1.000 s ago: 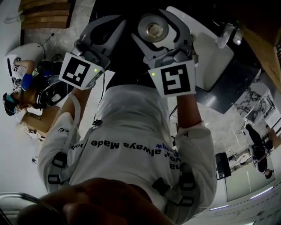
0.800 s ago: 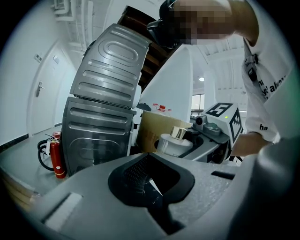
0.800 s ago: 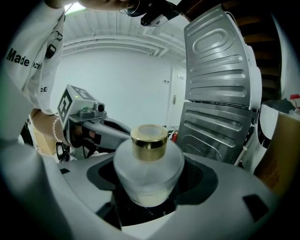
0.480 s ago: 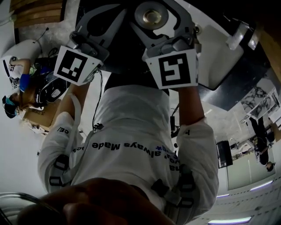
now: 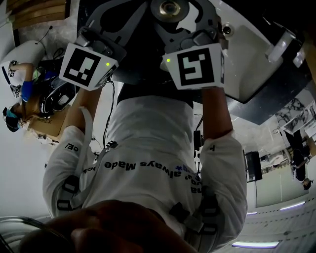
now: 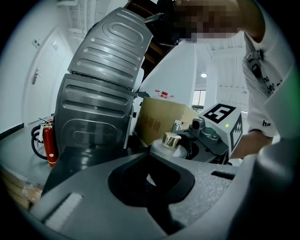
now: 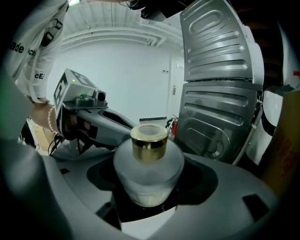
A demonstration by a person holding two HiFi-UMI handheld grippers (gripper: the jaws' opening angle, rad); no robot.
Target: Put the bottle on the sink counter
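1. The right tool (image 7: 151, 187) is closed on the bottle (image 7: 149, 161). Its two jaws clasp the round, frosted body from both sides.
2. The bottle stands upright between those jaws. Its gold cap (image 7: 149, 140) rises clear above them.
3. In the head view the bottle (image 5: 169, 7) is at the far top edge. Only its cap is seen, end-on, ringed by the right tool (image 5: 170, 15).
4. The left tool (image 6: 149, 157) is narrow. Its jaw tips meet and hold nothing, and only the shaped hollow behind them stays dark.
5. The left tool is just to the left of the right one, apart from the bottle. From its own view the cap (image 6: 171, 139) shows just past its tips.
6. Each tool carries a cube (image 5: 88, 66) with a green light. The right tool's cube (image 5: 195, 66) lies near the person's white shirt (image 5: 148, 148).
7. A grey ribbed panel (image 7: 218, 93) stands far behind the bottle, to the right.
8. In the left gripper view a cardboard box (image 6: 159, 122) leans beside that panel (image 6: 101, 93). A red extinguisher (image 6: 48, 143) stands at its left.
9. I cannot tell whether any tabletop lies under the bottle.
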